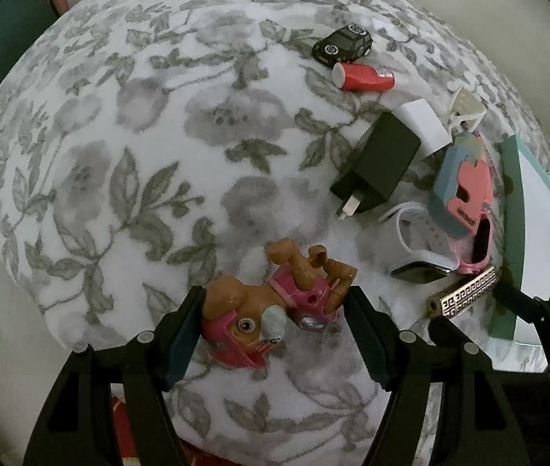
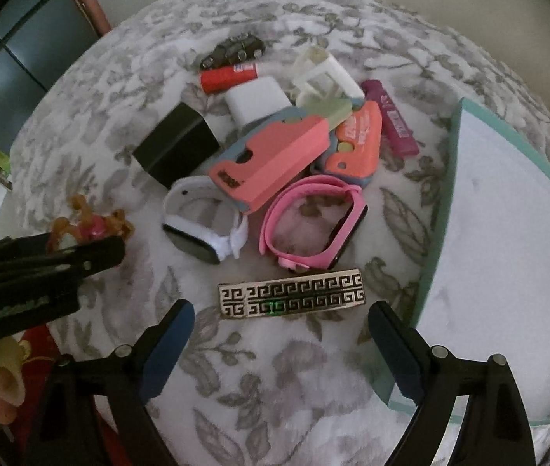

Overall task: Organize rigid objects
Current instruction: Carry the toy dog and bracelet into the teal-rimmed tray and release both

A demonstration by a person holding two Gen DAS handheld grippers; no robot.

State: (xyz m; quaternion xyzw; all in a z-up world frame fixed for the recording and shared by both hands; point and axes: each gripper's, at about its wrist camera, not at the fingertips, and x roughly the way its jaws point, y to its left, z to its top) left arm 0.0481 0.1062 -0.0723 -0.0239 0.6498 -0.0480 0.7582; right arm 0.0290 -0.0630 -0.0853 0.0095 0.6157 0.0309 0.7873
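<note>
Left gripper [image 1: 271, 330] spread, straddling dog toy [image 1: 271, 306] at 6 o'clock on blanket [image 1: 119, 155]; not yet pinching. Center fingers on torso, close slowly. Right gripper [image 2: 281, 345] spread, empty, patterned bar [image 2: 290, 298] at 12; tray [image 2: 508, 252] at 3.

left gripper [image 1: 271, 334]: jaws spread wide, low; right gripper [image 2: 281, 343]: jaws spread wide, low, alongside

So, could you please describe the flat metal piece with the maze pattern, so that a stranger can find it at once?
Start from the teal tray on the right of the floral blanket. To its left, nearest the open right gripper, lies the patterned bar, just below the pink watch band. It alone is silver with black Greek-key lines.
</note>
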